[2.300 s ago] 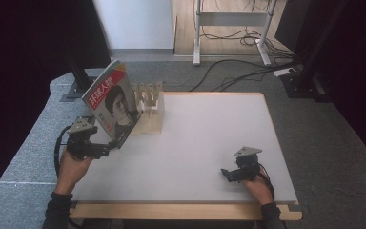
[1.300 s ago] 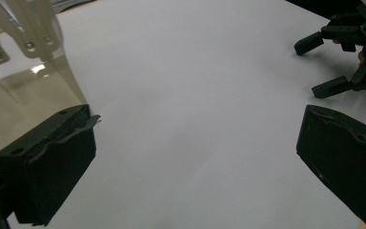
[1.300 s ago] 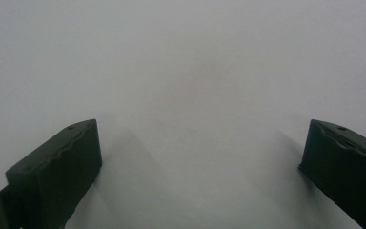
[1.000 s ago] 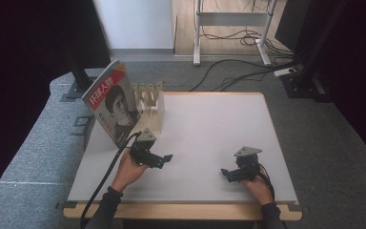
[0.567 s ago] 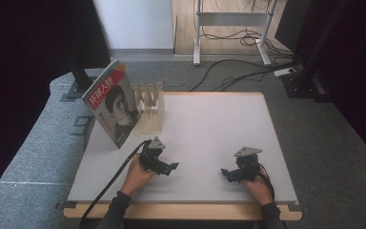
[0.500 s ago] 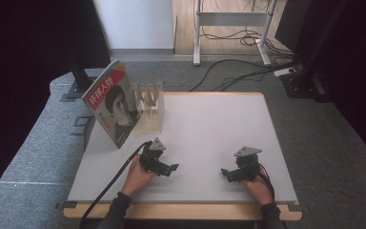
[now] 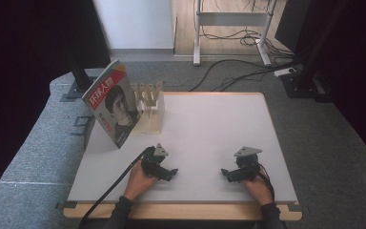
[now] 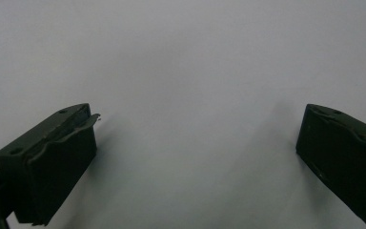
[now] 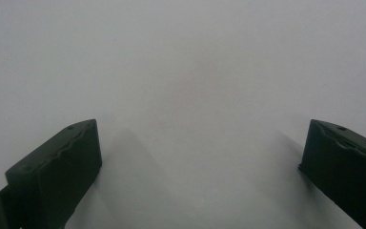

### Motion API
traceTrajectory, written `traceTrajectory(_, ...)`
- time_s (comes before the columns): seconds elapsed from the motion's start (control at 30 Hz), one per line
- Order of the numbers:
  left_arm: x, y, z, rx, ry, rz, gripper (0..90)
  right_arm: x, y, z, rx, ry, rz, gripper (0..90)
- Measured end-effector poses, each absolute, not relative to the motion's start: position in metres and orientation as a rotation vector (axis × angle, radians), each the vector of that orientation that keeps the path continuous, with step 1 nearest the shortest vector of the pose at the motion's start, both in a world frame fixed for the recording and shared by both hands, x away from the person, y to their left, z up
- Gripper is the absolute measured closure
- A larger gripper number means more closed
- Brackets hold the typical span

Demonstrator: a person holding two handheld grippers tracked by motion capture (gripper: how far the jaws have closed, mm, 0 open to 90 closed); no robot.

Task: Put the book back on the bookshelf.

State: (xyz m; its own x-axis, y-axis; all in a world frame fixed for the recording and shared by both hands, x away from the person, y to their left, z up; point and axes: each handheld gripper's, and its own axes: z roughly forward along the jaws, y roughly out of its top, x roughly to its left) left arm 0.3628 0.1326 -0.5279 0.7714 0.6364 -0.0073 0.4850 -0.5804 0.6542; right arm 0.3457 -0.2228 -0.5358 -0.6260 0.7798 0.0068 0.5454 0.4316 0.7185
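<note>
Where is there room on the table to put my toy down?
The wide white tabletop is bare from the pale wooden slotted rack across to the right edge. It is crowded at the far left, where the red-topped magazine leans against that rack, and near the front, where both hand-held grippers rest.

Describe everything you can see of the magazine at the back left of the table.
The magazine stands on its lower edge at the table's far left, tilted and leaning back against a pale wooden slotted rack. Its glossy cover faces the person: a red band with white characters on top, a dark portrait below. It looks thin, closed and undamaged. Neither gripper touches it; the left gripper rests on the table nearer the person.
</note>
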Motion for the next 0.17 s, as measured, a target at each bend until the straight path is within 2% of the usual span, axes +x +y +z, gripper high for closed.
traceTrajectory(0.17,0.3623,0.1323,-0.5281,2.307,0.832,0.304,0.0,0.3452,-0.223,-0.5362,1.141,2.363,1.01,0.0)
